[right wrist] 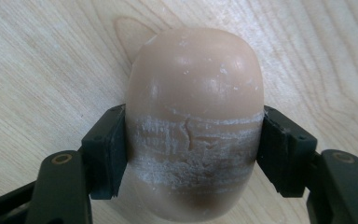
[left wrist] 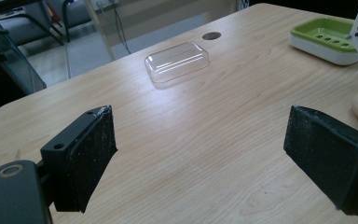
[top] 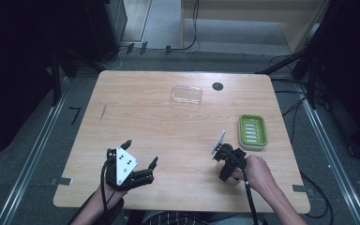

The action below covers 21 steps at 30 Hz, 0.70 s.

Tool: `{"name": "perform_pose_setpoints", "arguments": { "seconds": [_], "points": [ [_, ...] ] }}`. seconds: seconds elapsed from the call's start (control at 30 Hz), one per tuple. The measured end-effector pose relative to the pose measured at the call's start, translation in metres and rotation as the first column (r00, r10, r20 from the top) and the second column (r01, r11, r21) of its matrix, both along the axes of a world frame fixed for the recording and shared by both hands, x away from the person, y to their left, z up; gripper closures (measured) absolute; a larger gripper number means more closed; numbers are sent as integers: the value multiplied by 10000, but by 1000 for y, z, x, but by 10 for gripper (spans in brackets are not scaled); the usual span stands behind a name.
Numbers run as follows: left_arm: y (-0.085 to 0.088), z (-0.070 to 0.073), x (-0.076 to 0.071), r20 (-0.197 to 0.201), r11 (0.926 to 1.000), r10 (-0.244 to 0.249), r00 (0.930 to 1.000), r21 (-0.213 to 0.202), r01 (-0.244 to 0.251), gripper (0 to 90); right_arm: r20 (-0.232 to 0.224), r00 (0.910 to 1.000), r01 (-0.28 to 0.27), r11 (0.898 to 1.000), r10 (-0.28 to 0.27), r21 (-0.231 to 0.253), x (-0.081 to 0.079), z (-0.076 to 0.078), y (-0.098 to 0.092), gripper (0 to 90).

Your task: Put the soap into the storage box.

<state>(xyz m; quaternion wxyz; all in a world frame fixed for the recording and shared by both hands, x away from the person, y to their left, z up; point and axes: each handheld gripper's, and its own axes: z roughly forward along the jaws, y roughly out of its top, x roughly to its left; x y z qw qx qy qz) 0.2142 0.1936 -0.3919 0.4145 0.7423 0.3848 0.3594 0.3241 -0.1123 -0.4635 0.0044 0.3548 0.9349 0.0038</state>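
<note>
Now my right gripper [right wrist: 193,154] clamps the soap bar [right wrist: 195,116] across its scuffed middle, low over the counter [top: 168,136]; it looks smooth, slippery, easily dented. My left gripper [left wrist: 214,158] hangs wide open, holding nothing.

Left tongs [top: 140,157]: black body, topped by a grey three-cornered plate bearing small dark dots and screw holes; a black cable trails back along the forearm toward the near edge of the worktop [top: 178,122]. Its pads [left wrist: 91,161] are thick, black, rectangular, flecked with pale scuffs; a round brass-ringed pivot sits behind one. Right tongs [right wrist: 193,154]: black, angular pads, brass-ringed pivots, black cable. Forearms bare, no sleeves.
</note>
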Motion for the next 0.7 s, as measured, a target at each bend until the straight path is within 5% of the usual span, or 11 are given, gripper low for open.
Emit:
{"name": "perform_pose_setpoints", "arguments": {
  "seconds": [0.7],
  "points": [
    [0, 0, 0, 37, 10000, -16, 10000, -18, 16, 98, 134, 9992, 374, 9992, -372, -136, 5, 10, -16, 332]
  ]
}}
